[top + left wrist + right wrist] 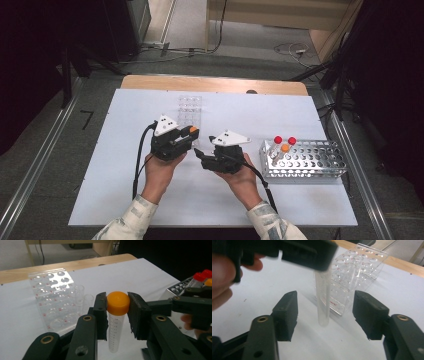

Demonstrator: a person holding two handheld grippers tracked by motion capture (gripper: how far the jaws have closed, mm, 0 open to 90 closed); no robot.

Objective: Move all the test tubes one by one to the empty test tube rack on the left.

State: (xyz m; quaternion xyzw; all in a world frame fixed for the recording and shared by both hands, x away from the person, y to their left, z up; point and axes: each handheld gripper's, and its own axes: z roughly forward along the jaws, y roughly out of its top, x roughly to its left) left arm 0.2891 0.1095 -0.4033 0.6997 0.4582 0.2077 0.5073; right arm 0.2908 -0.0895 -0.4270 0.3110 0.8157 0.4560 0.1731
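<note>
A clear tube with an orange cap hangs upright just above the white table, and my left gripper is shut on the cap. In the high view the left gripper holds it near the table's middle, the orange cap showing at its tip. My right gripper stands open around the lower tube body, its pads well clear of the glass on both sides. Seen from above, the right gripper points left toward the left gripper.
A clear plastic rack with several empty holes lies just beyond the tube. At the right stands a metal rack holding two red-capped tubes and an orange-capped one. The white table has bare room in front.
</note>
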